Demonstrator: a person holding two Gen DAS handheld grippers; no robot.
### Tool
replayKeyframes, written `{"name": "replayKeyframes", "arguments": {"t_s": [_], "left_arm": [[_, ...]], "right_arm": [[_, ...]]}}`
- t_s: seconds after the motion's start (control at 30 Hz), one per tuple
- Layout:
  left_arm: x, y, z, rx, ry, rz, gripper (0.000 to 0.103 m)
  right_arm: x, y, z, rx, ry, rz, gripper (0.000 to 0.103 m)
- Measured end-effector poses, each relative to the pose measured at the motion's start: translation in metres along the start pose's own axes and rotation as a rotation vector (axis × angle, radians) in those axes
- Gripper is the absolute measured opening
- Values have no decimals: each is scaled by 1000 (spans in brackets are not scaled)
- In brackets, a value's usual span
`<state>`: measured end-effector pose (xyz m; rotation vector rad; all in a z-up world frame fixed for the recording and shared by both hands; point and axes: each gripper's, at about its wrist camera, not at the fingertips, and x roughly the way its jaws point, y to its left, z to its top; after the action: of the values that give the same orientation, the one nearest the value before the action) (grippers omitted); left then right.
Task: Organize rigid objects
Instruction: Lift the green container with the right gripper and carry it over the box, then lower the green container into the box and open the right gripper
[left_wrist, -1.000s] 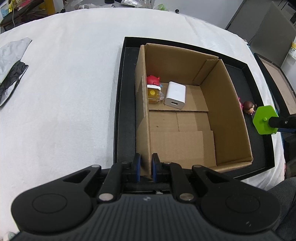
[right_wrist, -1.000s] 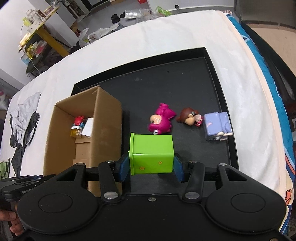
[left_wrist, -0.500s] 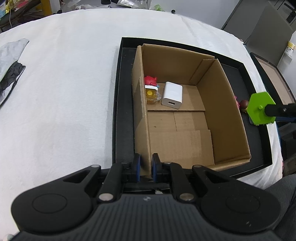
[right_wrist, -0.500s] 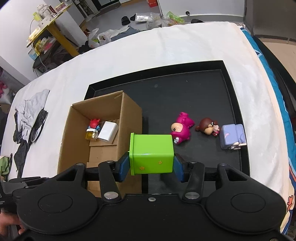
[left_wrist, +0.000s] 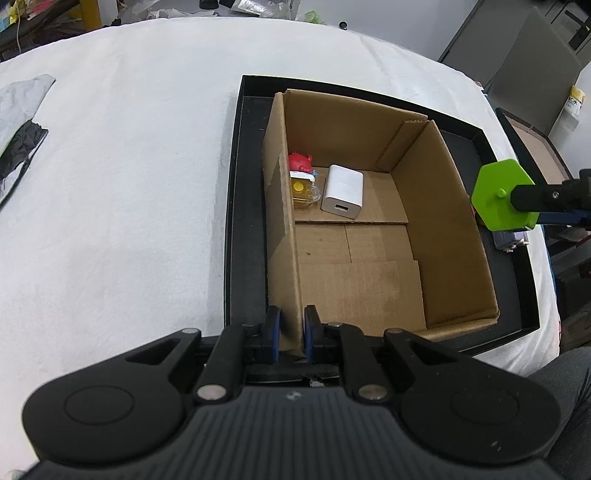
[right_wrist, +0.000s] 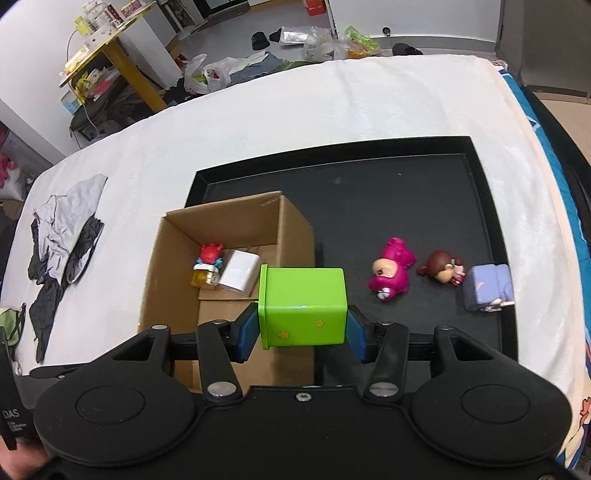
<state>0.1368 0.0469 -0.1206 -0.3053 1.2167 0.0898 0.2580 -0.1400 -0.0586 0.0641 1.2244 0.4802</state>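
Low in the left wrist view, the left claw (left_wrist: 291, 334) is clenched on the near-left wall of the open brown cardboard box (left_wrist: 443, 206). At the right edge the right claw (right_wrist: 302, 326) grips the bright green plastic hexagonal container (right_wrist: 303, 304), holding it above the box's right wall. Farther right, a magenta toy figure (right_wrist: 391, 275), a brown-haired doll (right_wrist: 441, 270) and a lavender block toy (right_wrist: 485, 288) lie on the black tray (right_wrist: 369, 206).

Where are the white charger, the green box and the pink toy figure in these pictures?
white charger (left_wrist: 342, 193): left wrist view, on its top face, inside the cardboard box.
green box (right_wrist: 303, 304): right wrist view, on its upper face, between the gripper fingers.
pink toy figure (right_wrist: 392, 273): right wrist view, on its body.
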Motion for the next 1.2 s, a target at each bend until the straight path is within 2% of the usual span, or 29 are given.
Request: {"name": "replayKeyframes", "arguments": {"t_s": [0.73,1.2], "left_arm": [[-1,10,-1,-20,-8,-40,13],[0,13,-1,-22,-6,-57,13]], "right_arm": [[22,56,21,-76,4,-2,48],[48,72,33,-121,25,-77,49]]}}
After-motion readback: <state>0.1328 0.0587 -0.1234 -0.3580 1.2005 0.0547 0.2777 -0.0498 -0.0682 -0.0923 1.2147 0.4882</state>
